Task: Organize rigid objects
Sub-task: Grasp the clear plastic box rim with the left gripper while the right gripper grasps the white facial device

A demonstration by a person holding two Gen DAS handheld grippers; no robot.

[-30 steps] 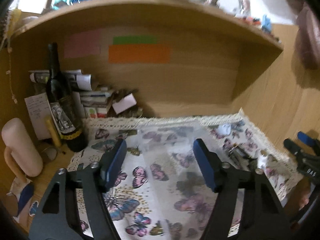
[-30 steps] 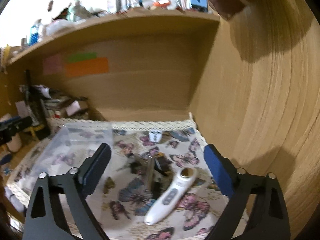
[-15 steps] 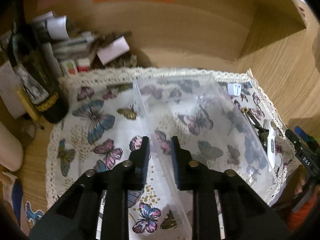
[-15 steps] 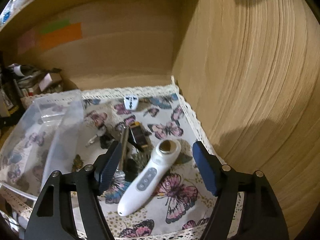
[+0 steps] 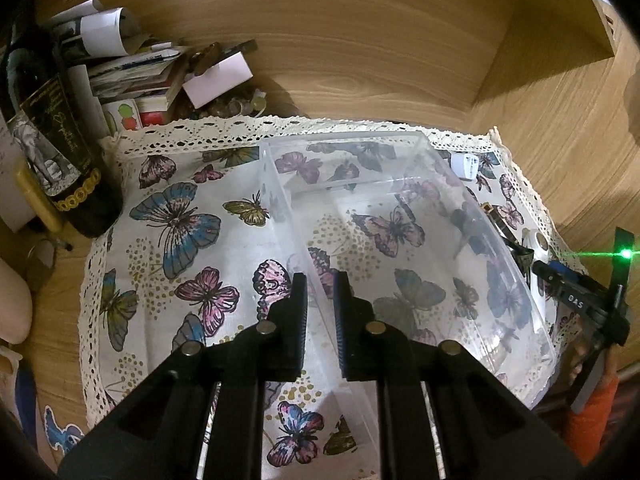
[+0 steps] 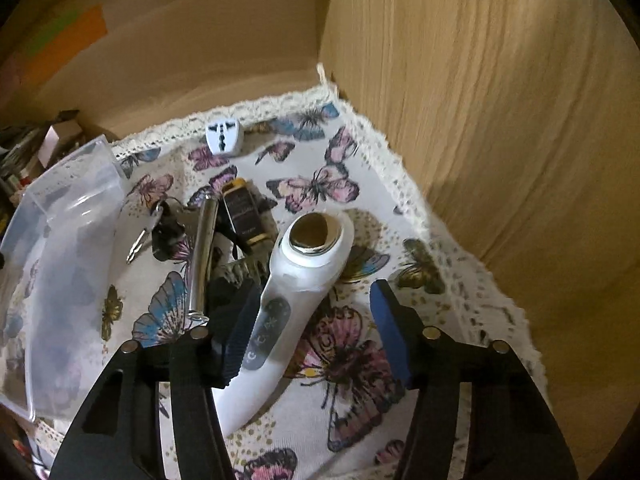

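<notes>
My left gripper [image 5: 320, 286] is shut on the left wall of a clear plastic bin [image 5: 420, 240] that sits on the butterfly cloth [image 5: 180, 240]. My right gripper [image 6: 316, 312] is open, its fingers either side of a white handheld device [image 6: 288, 292] lying on the cloth. Beside the device lie a silver metal tube [image 6: 202, 256], a dark small bottle [image 6: 242, 216], keys [image 6: 160, 228] and a white plug adapter [image 6: 223, 137]. The bin [image 6: 60, 264] also shows at the left of the right wrist view.
A dark wine bottle [image 5: 56, 148] stands left of the cloth. Stacked papers and boxes [image 5: 140, 76] lie behind it. Wooden walls close the back [image 5: 360, 60] and right [image 6: 500, 120]. The right gripper [image 5: 580, 304] shows at the cloth's right edge.
My left gripper came down and closed on the bin's wall. My right gripper dropped toward the white device, which now lies between its fingers.
</notes>
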